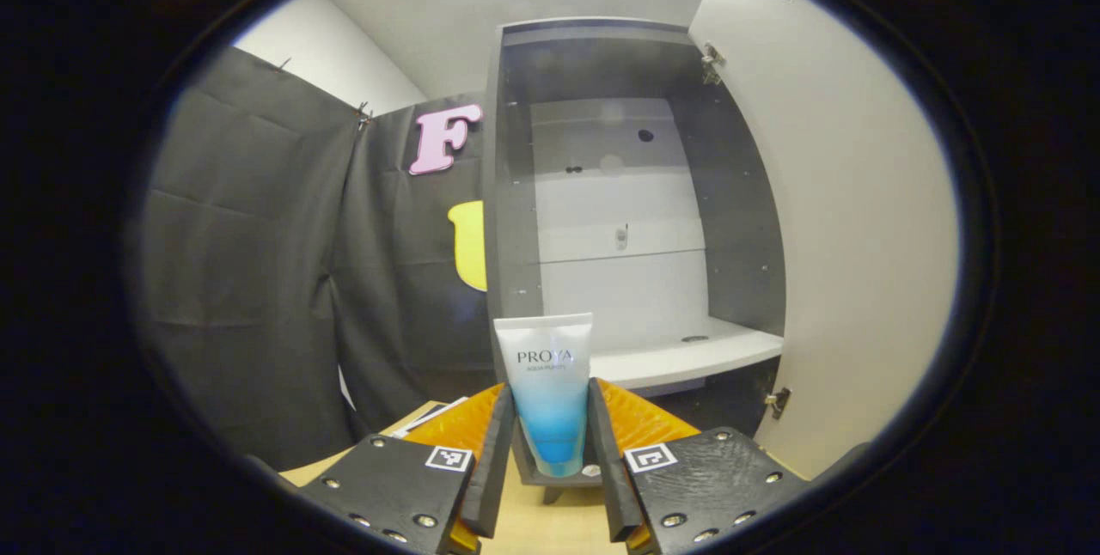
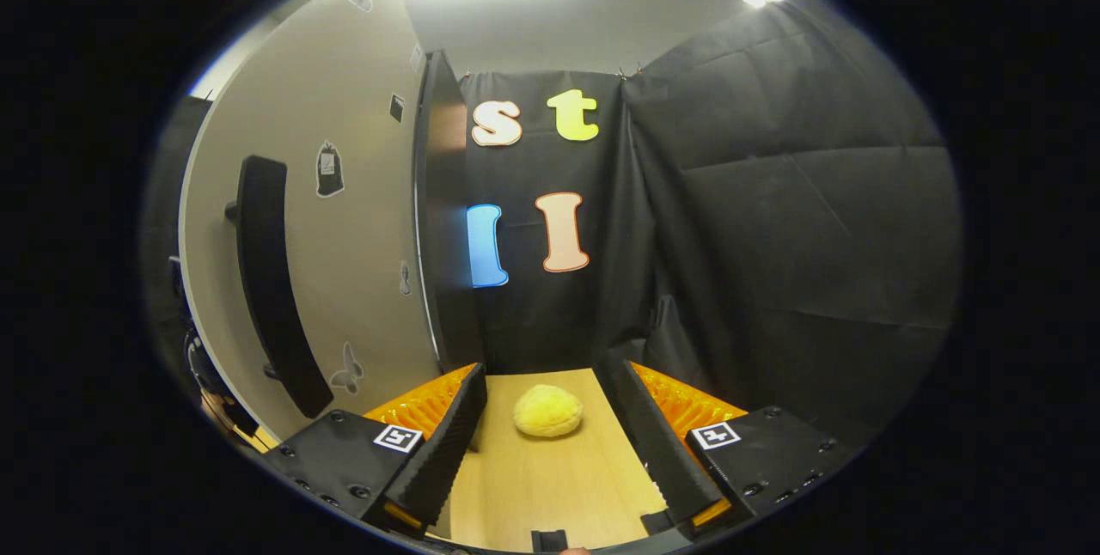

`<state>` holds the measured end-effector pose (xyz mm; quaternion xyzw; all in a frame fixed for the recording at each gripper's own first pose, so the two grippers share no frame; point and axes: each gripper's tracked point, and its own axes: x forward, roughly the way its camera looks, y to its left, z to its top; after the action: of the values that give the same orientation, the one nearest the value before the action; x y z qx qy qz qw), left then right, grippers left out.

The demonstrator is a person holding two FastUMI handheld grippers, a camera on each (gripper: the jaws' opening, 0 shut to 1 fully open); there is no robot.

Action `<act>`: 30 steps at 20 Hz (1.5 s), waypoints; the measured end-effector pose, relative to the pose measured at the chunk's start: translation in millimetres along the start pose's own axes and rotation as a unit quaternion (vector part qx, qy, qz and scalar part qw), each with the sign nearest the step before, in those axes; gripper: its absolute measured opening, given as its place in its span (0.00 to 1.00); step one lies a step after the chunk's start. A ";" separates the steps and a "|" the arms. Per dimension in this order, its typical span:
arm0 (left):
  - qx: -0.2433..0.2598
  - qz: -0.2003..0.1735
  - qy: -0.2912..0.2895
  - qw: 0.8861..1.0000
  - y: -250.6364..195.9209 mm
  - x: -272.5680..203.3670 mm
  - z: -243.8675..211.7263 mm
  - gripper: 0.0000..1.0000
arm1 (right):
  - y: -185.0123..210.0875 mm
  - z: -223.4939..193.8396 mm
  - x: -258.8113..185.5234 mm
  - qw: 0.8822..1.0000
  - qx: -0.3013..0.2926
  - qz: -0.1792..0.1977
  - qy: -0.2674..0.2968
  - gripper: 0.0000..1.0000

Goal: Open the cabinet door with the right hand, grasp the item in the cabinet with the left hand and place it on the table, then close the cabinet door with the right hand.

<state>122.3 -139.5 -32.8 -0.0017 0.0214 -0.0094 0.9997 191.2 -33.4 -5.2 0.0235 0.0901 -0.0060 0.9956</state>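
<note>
1. Our left gripper (image 1: 550,452) clamps the tube (image 1: 547,392) upright above the table (image 1: 550,529); a slack grip risks dropping it.
2. Our right gripper (image 2: 550,443) gapes empty.
3. Beyond, the cabinet (image 1: 636,220) door (image 1: 851,220) stands open.

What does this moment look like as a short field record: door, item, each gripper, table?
cabinet door: open, swung to the right of the cabinet
item: tube, upright, cap down, out of the cabinet
left gripper: shut on the tube, above the table
right gripper: open, holding nothing, beside the door's handle
table extras: yellow round object lying ahead of the right gripper
step left: set tube down, close door
</note>
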 end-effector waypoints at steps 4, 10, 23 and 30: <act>-0.005 0.008 0.008 1.000 13.6 -22.5 -23.2 0.49 | 4.0 -12.9 3.1 1.000 -0.003 0.002 0.002 0.98; -0.001 0.010 0.021 1.000 29.1 -51.9 -68.0 0.51 | 9.7 -14.9 9.5 1.000 0.010 0.001 -0.006 0.98; -0.011 0.011 0.073 0.997 33.4 -88.6 -188.5 0.51 | 18.3 -14.3 19.9 1.000 0.010 -0.014 0.000 0.98; -0.009 0.007 0.102 0.995 19.5 -101.5 -251.2 0.51 | 15.9 -18.9 24.6 1.000 0.004 -0.024 0.012 0.98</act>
<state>10.5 -118.9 -279.4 -0.0097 0.1238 -0.0022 0.9923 212.3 -16.8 -27.5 0.0254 0.1021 -0.0298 0.9940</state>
